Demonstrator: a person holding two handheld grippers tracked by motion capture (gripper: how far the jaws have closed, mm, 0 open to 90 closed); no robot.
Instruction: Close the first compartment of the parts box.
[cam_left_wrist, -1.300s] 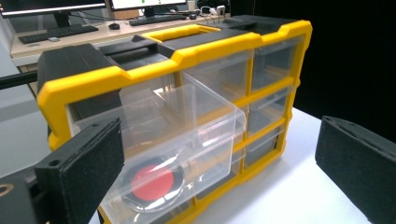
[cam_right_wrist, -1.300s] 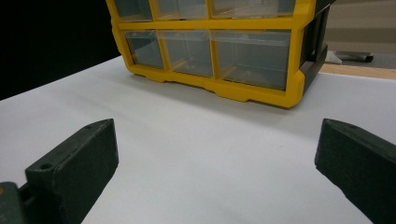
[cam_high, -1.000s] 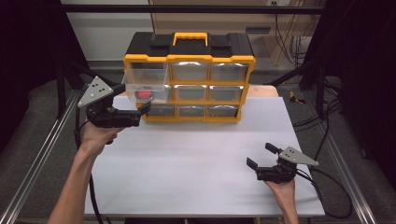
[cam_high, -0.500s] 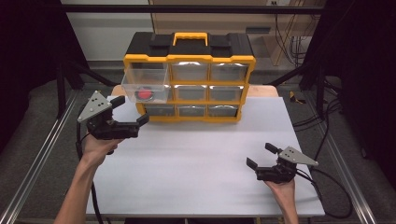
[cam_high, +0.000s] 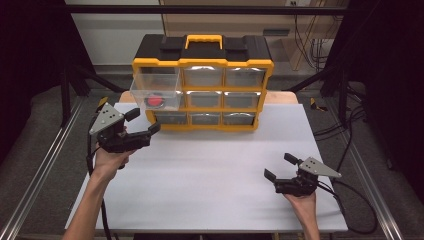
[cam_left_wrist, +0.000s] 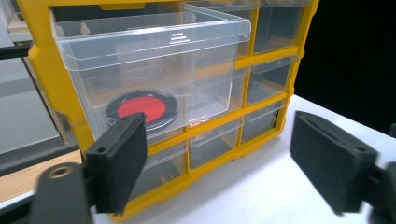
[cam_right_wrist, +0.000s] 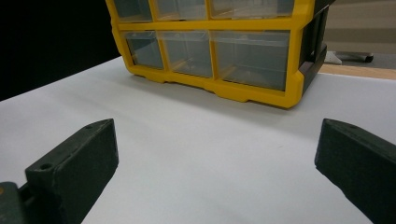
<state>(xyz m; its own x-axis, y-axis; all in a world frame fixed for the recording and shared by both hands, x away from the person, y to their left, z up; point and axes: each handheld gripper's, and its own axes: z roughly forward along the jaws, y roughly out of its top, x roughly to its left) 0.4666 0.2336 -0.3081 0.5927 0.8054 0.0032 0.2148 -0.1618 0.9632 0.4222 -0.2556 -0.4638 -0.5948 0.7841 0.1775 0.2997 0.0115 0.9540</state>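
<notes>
Drawers fill the yellow and black organizer (cam_high: 202, 80) at the far side of your white table (cam_high: 210, 200), three across and three down. The top-left drawer (cam_high: 156, 89) is pulled out toward you, and a round red disc with a black rim (cam_high: 154, 101) lies on its clear floor; in the left gripper view you look at that disc (cam_left_wrist: 141, 108) through the drawer's front wall. The other drawers sit pushed in.

Your left gripper (cam_high: 142, 122) is held off the table just in front of the organizer's lower left corner, its jaws spread wide with nothing between them, apart from the drawer. Your left hand (cam_high: 111, 157) grips it from below.

Your right gripper (cam_high: 280, 167) is near the table's front right, well apart from the organizer, jaws likewise spread and empty. In the right gripper view the organizer's bottom row (cam_right_wrist: 210, 51) stands ahead across bare table.
</notes>
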